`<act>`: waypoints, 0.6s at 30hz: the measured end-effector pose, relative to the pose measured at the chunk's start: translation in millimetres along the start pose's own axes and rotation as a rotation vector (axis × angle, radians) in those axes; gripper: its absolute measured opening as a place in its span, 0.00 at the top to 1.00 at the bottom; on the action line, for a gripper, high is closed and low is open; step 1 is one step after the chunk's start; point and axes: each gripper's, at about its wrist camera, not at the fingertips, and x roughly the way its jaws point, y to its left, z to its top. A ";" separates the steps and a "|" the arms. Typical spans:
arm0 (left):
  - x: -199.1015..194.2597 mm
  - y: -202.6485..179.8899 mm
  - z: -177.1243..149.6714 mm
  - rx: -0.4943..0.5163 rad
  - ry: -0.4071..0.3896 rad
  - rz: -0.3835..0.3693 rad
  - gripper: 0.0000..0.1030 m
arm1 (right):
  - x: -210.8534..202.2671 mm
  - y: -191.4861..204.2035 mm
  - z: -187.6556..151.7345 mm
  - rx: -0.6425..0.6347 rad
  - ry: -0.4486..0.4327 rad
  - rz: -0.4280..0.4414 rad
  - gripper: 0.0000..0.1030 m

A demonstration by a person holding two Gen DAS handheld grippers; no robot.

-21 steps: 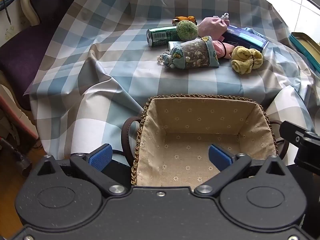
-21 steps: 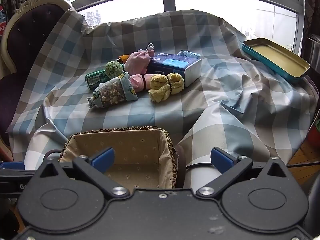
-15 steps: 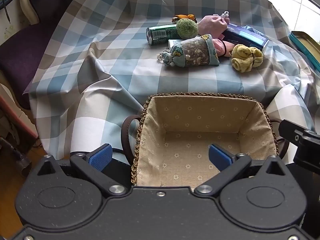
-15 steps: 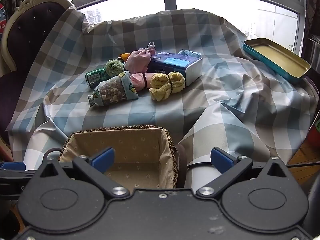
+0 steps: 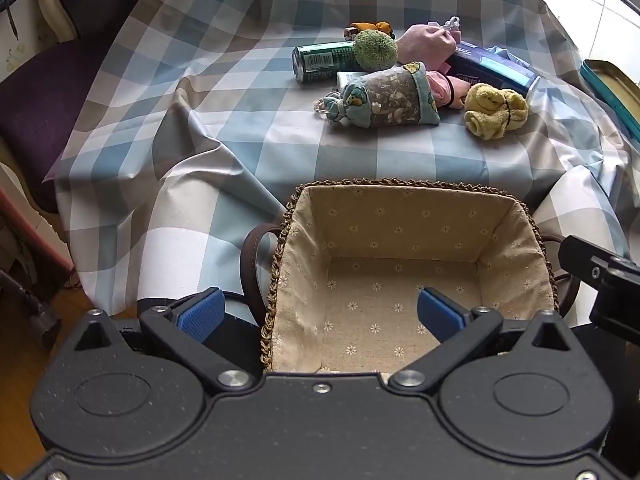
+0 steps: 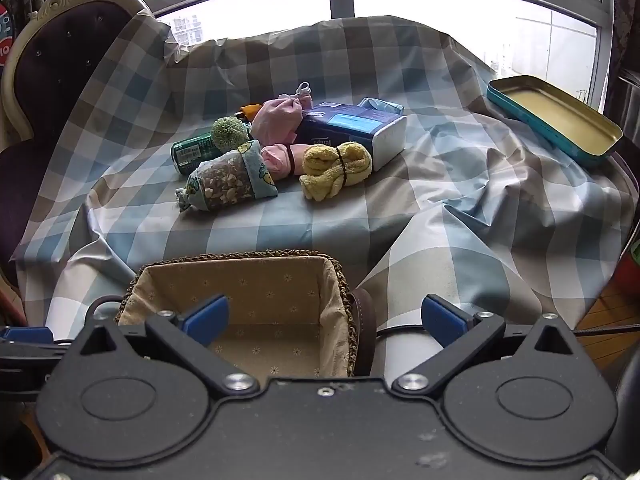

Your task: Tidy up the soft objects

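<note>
A cloth-lined woven basket stands empty at the near edge of the checked cloth. Beyond it lie soft things in a cluster: a patterned pouch, a yellow rolled towel, a pink bundle, a pink roll and a green fuzzy ball. My left gripper is open and empty over the basket's left rim. My right gripper is open and empty over its right rim.
A green can and a blue tissue pack lie among the soft things. A teal tin tray sits at the far right. A purple chair stands at the left. The checked cloth is wrinkled.
Both grippers have edged slightly forward and up; the cluster sits a little lower in both views. Nothing on the cloth has moved.
</note>
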 end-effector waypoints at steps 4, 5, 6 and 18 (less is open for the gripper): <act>0.3 0.1 -0.6 0.001 0.003 0.000 0.03 | 0.0 0.0 0.2 0.000 0.001 0.001 0.00; 0.4 0.8 0.8 0.001 0.005 -0.001 0.03 | 0.1 0.2 0.2 0.000 0.001 0.000 0.00; 0.8 0.9 1.2 0.001 0.007 -0.002 0.03 | 0.1 0.3 0.2 0.000 0.001 0.000 0.00; 0.9 -0.5 0.7 0.002 0.010 -0.002 0.03 | 0.0 0.8 0.0 0.000 -0.001 0.001 0.00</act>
